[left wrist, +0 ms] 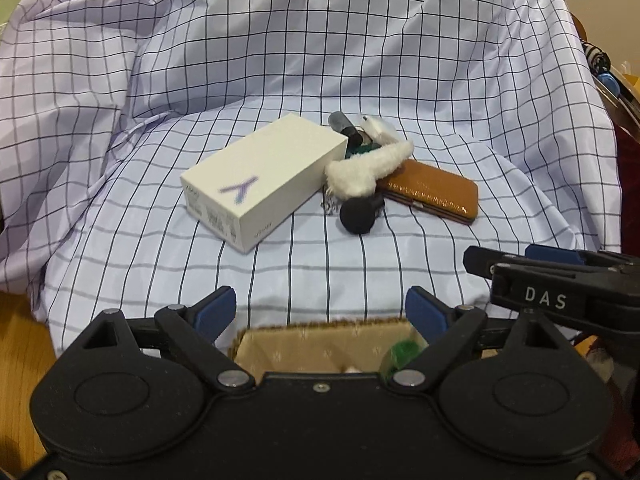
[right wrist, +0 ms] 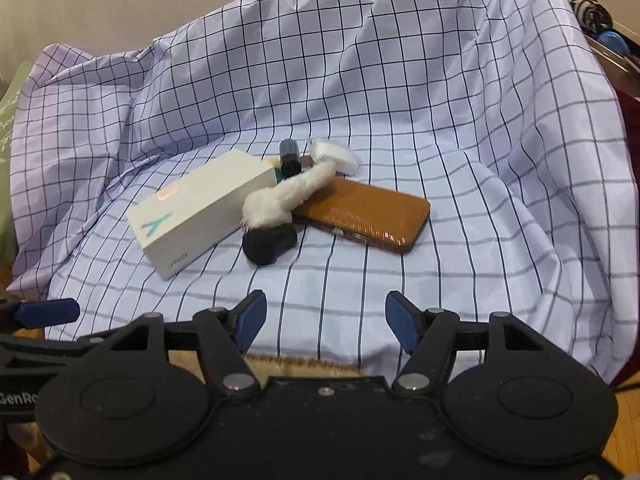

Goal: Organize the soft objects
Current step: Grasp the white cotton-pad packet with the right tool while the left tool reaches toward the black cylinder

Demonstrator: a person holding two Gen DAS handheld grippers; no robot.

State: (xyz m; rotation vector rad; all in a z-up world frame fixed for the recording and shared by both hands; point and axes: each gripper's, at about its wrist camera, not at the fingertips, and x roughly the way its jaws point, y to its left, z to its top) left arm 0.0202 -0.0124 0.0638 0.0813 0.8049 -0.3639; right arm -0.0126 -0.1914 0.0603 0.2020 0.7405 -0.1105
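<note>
- The left tongs (left wrist: 322, 312) stood released, their blue pads wide apart with nothing between them, poised over the near edge of the checked cloth (left wrist: 360, 60) and the rim of a tan fabric-lined basket (left wrist: 320, 344) just below.
- A green soft item (left wrist: 402, 354) lay inside that basket at its right side, close under the right pad of the left tongs but not between the pads.
- The right tongs (right wrist: 325, 322) were likewise released and empty, hanging over the cloth's near edge; in the left wrist view they showed at the right edge, just beside the left tongs.
- The white fluffy soft piece (left wrist: 368, 168) lay near the middle of the cloth, well apart from both tongs and beyond them, draped partly over the near-left end of a brown leather case (left wrist: 434, 192).
- A black foam-capped cylinder (left wrist: 358, 216) lay just in front of the fluffy piece, touching its lower end, the nearest of the pile to the tongs.
- A white phone box (left wrist: 260, 178) lay to the left of the fluffy piece, close against it.
- Behind the fluffy piece, towards the far edge, sat a dark small bottle (right wrist: 289, 156) and a white plastic-wrapped packet (right wrist: 334, 156), bunched together.
- The cloth rose in folds at the far and side edges.
</note>
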